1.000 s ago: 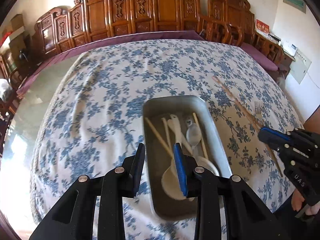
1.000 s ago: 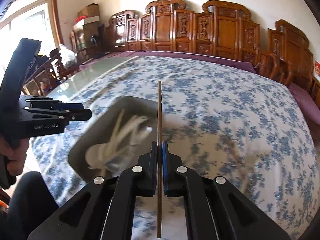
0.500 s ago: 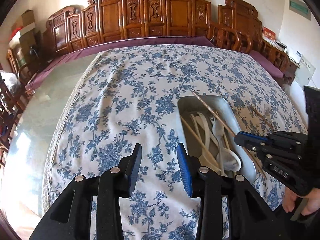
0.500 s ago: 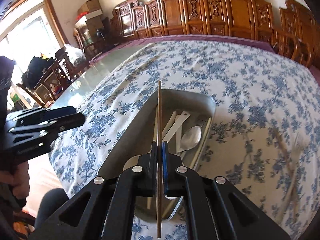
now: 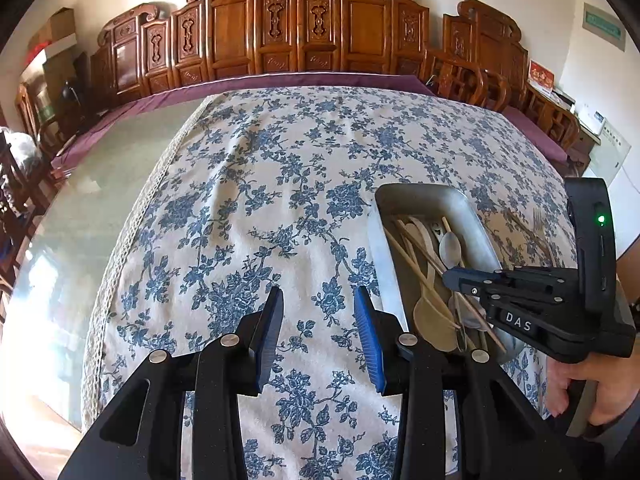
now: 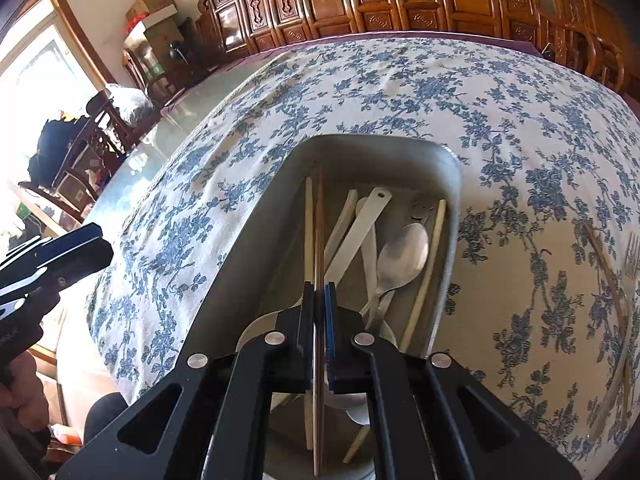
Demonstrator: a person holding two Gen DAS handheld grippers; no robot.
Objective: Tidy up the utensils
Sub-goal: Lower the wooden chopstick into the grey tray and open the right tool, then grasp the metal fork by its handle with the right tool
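Observation:
A metal tray (image 6: 452, 184) sits on the blue-flowered tablecloth and holds a metal spoon (image 6: 402, 252), white spoon handles (image 6: 368, 216) and pale chopsticks (image 6: 308, 216). My right gripper (image 6: 319, 292) is shut on a dark chopstick (image 6: 319, 220), which points lengthwise into the tray, low over the other utensils. In the left wrist view the same tray (image 5: 424, 200) lies to the right. My left gripper (image 5: 318, 300) hangs open over bare cloth beside the tray, with nothing between its fingers. The right gripper (image 5: 452, 276) reaches in from the right there.
On the cloth right of the tray lie two more chopsticks (image 6: 608, 276) and a fork (image 6: 632, 252). Carved wooden chairs (image 5: 312, 32) line the far wall. A bare glass tabletop (image 5: 100, 184) extends left of the cloth. A person's hand (image 5: 592, 384) holds the right gripper.
My left gripper slid left off the tray to the bare cloth and widened slightly. My right gripper carried the chopstick over the tray and sank toward it.

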